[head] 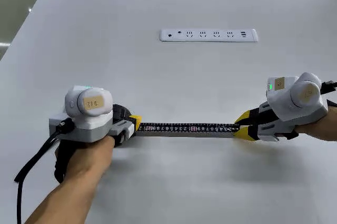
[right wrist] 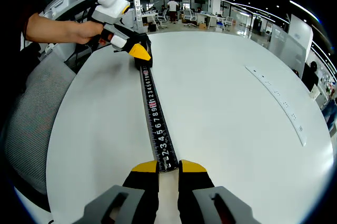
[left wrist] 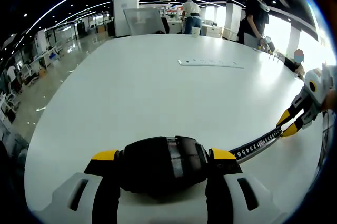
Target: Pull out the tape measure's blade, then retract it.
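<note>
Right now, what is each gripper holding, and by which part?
The left gripper clamps the tape measure's case by its sides; the right gripper pinches the tip of the blade.

A: The broad white table [head: 158, 76] looks smooth and matt, with only a faint sheen. The white plastic power strip [head: 209, 35] is slightly glossier.

B: The rounded black tape measure case [left wrist: 160, 163] looks like glossy moulded plastic and catches highlights. The thin dark blade [right wrist: 156, 124] with printed numerals has a satin finish.

A: The left gripper [left wrist: 164, 155] and right gripper [right wrist: 168, 167] have matt white plastic shells and smooth yellow tips. The grey chair back [right wrist: 29, 129] is open woven mesh.
</note>
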